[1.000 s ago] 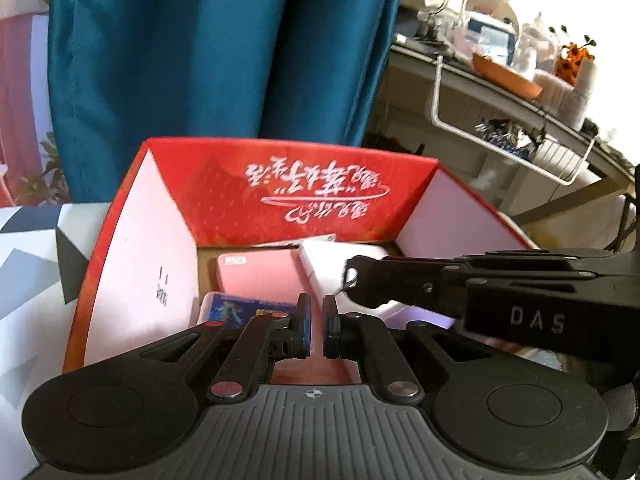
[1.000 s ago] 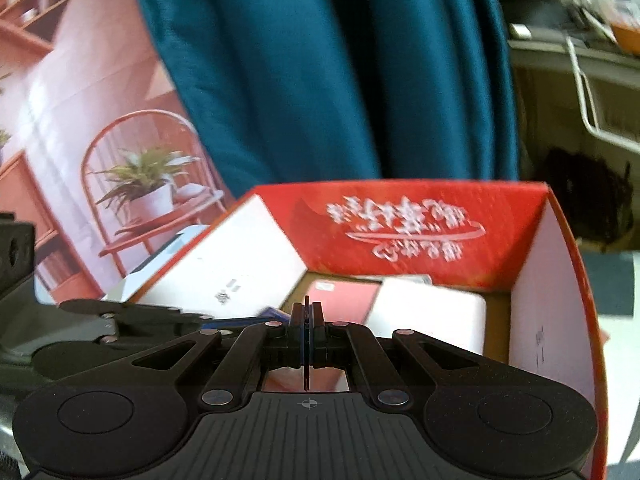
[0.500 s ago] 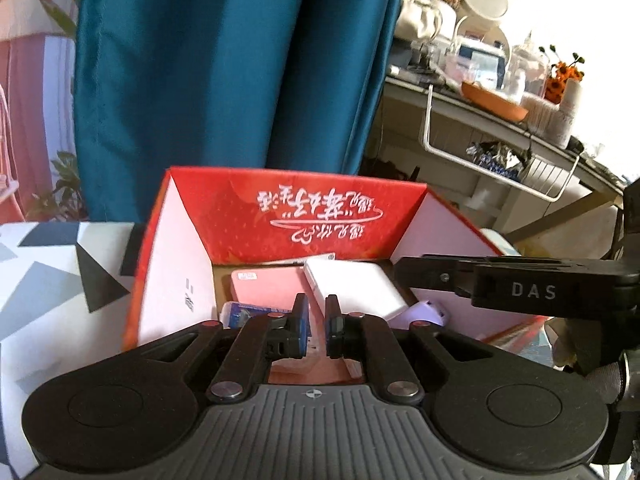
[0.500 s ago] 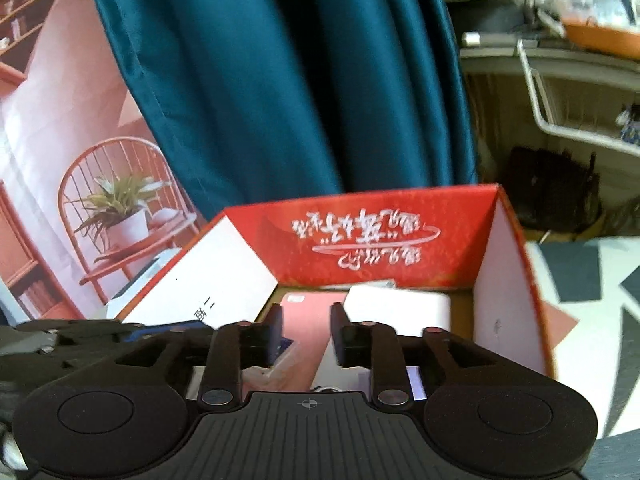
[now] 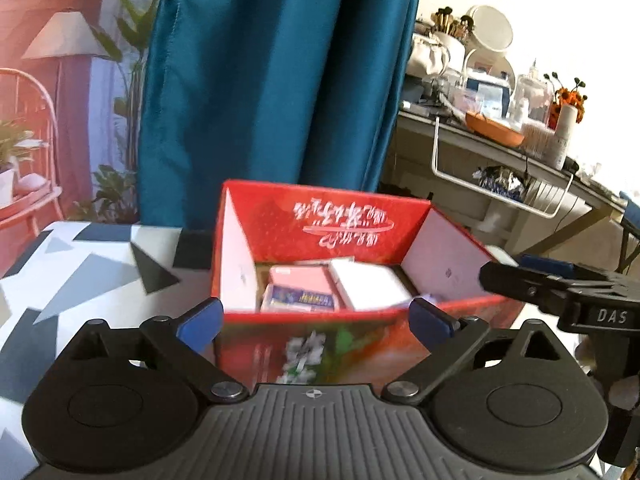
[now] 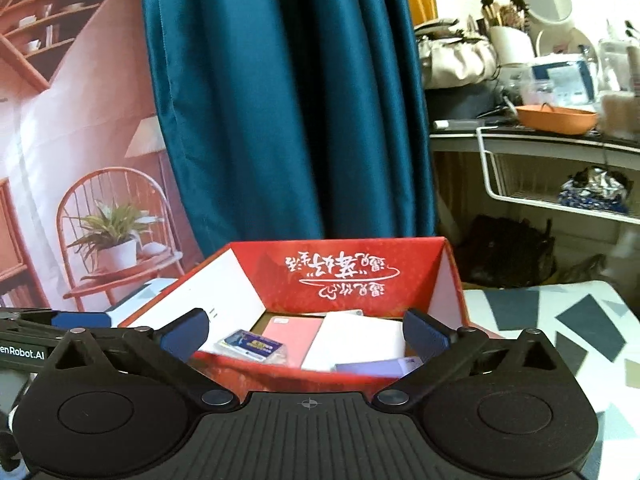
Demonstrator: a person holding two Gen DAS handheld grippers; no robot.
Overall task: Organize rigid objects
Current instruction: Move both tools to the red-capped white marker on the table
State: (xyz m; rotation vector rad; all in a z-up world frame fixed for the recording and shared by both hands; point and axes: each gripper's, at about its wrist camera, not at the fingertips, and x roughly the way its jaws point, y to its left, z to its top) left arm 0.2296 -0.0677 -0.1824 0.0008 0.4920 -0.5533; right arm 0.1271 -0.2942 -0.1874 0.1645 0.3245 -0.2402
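1. The left tongs (image 5: 314,318) stand wide apart with nothing between the blue pads, held back from the near wall of the box; the right tongs (image 6: 306,332) are spread just as wide and equally bare, also just short of that wall
2. The open red cardboard box with white inner side flaps (image 5: 236,256) sits on the surface covered in a grey, black and white triangle print (image 5: 80,272), and every item to be organized that I can see lies inside it
3. Nearest in the box is a small blue-printed packet in clear wrap (image 6: 251,345); it looks light, and the film is probably slippery, so a pinch across its short sides seems safest
4. Beside it a pale lilac flat item (image 6: 376,367) lies against the near wall, mostly hidden
5. Behind these lie a flat pink rectangular case (image 6: 294,334) and a flat white rectangular box (image 6: 356,338), touching side by side; both look stiff and light, lying flush on the floor, so an exposed edge would need tipping up before a grip across the thickness
6. Beyond hangs a teal curtain (image 6: 280,100)
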